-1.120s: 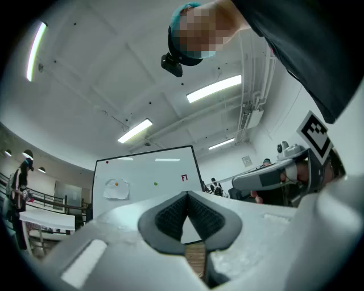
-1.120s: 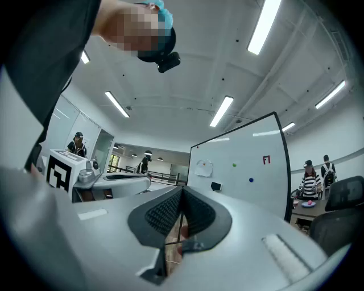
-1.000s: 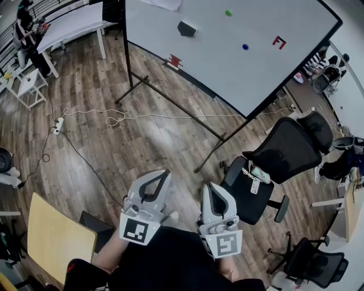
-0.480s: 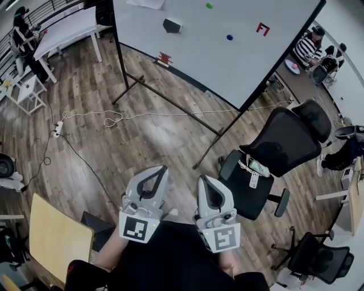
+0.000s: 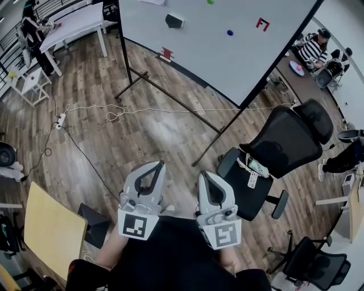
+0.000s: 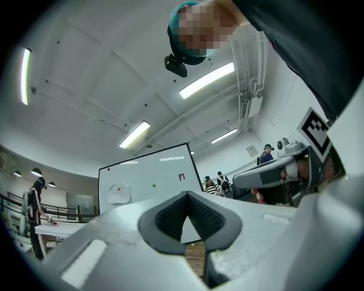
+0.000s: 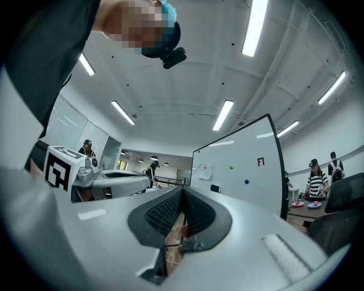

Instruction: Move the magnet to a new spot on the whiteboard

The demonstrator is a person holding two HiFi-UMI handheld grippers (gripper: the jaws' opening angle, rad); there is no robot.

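Well, looks alone don't say which magnet is yours. A small round blue magnet (image 5: pixel 230 32) sits on the whiteboard (image 5: pixel 216 68), left of and a little below a red printed mark (image 5: pixel 262 24). A green magnet (image 5: pixel 210 1) sits higher and to the left of the blue one, and a black eraser (image 5: pixel 174 21) is farther left. I cannot tell which magnet the task means. Both show as little coloured buttons, likely smooth and shallow, with not much edge to pinch.

You stand well apart from the board. Your left tongs (image 5: pixel 160 165) and right tongs (image 5: pixel 203 175) are held low in front of you, both clenched tight on nothing.

Several things could go wrong from here:
- **Clenched tongs:** if they arrive at the board still clenched, the tips will only shove the magnet sideways, so release them before you get there.
- **Shallow pinch:** a weak grip on so small a button could let it squirt out and drop.
- **Unsteady board:** it stands on a frame, and pressing hard may rock it.
- **Obstacles on the way:** a white cable (image 5: pixel 170 110) lies across the floor ahead of you and a black office chair (image 5: pixel 287 139) sits to your right. Either could catch you as you approach.
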